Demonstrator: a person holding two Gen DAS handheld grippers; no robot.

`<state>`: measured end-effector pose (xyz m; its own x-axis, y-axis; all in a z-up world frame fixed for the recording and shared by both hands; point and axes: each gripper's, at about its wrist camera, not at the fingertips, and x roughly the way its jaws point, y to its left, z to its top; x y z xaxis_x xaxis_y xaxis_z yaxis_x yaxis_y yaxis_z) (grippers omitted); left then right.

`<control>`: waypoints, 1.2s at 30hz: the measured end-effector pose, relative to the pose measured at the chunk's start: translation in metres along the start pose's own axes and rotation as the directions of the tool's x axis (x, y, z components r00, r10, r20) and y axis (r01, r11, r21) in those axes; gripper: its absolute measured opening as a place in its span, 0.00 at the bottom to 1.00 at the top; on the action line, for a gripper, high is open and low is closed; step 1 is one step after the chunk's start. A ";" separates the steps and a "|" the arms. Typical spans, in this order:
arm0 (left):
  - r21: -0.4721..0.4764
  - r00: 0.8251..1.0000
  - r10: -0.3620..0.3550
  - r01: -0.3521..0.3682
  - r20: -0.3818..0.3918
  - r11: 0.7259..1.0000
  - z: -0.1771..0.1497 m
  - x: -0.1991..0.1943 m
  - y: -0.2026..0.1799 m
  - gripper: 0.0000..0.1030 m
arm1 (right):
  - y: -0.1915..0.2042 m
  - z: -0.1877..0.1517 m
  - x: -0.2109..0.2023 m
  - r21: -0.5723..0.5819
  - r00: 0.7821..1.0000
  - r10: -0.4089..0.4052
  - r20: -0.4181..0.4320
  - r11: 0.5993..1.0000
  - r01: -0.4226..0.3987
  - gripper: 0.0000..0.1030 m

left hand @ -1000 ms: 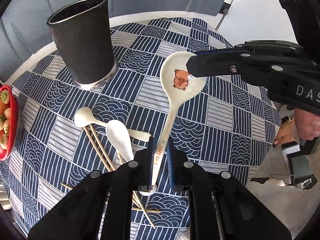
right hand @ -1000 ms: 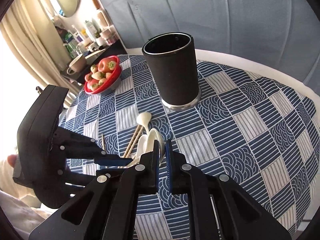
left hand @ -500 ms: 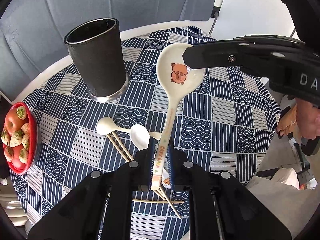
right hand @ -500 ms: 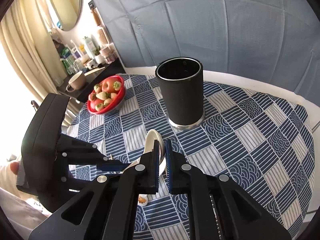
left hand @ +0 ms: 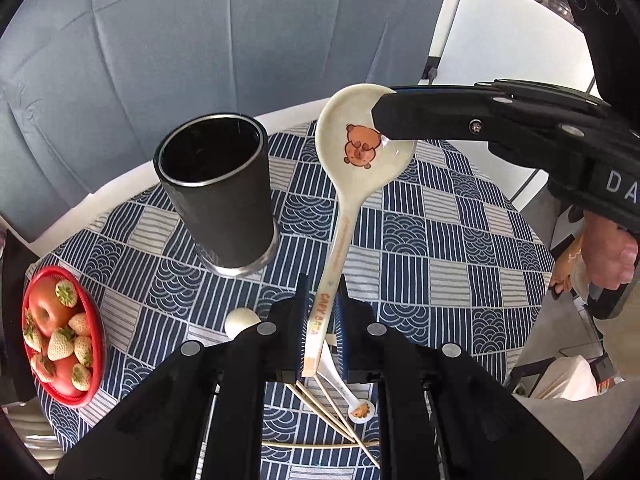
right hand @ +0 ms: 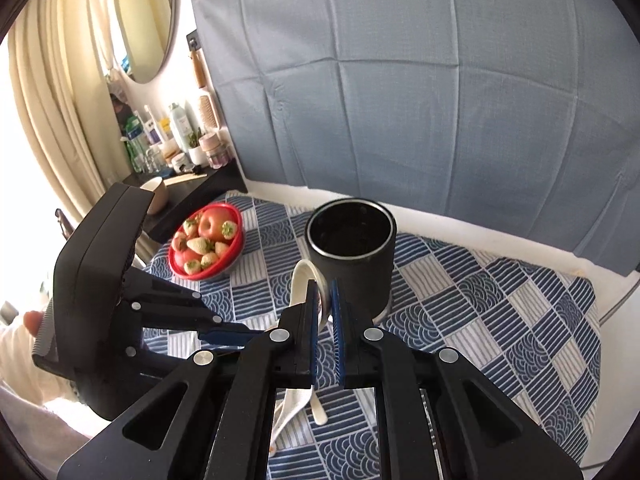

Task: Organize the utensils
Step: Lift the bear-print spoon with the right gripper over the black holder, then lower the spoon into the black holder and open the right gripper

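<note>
Left hand-held gripper clamped on spoon handle, right hand-held gripper clamped on its bowl; spoon held above worktop, beside cup. Fruit bowl at left; small spoons and chopsticks lie below.

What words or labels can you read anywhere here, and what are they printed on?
"CAPYBARA": coloured letters along the handle of the big spoon.
"DA": white letters on the body of the right gripper, cut off at the picture's edge.
Fine print higher up the spoon's handle: too small to read.
Labels on the bottles on the shelf: too small and blurred to read.
</note>
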<state>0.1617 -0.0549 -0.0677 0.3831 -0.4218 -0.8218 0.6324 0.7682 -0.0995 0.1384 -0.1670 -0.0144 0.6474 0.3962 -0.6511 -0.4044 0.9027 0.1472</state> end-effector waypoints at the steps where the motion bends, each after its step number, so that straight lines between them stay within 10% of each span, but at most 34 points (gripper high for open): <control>1: 0.005 1.000 0.001 -0.001 0.005 1.000 0.008 0.000 0.003 0.12 | -0.002 0.006 0.001 0.001 1.000 0.001 0.011 1.000 -0.001 0.06; 29: 0.007 0.998 0.022 -0.023 0.064 1.000 0.115 0.037 0.068 0.12 | -0.024 0.098 0.047 -0.102 0.985 -0.059 0.165 0.992 0.077 0.09; 30: -0.002 0.998 0.013 -0.013 0.059 1.000 0.116 0.040 0.071 0.14 | -0.025 0.097 0.048 -0.100 0.985 -0.058 0.160 0.992 0.075 0.09; 33: -0.032 0.999 -0.031 0.032 0.037 0.999 0.115 0.044 0.076 0.66 | -0.025 0.095 0.055 -0.115 0.981 -0.116 0.153 0.984 0.134 0.12; 36: -0.047 0.998 -0.014 0.016 0.055 0.999 0.108 0.042 0.079 0.73 | -0.030 0.090 0.058 -0.126 0.974 -0.170 0.149 0.974 0.189 0.54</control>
<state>0.3007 -0.0635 -0.0491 0.4108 -0.4582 -0.7883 0.6065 0.7829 -0.1390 0.2459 -0.1557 0.0102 0.7956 0.2576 -0.5483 -0.3528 0.9328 -0.0738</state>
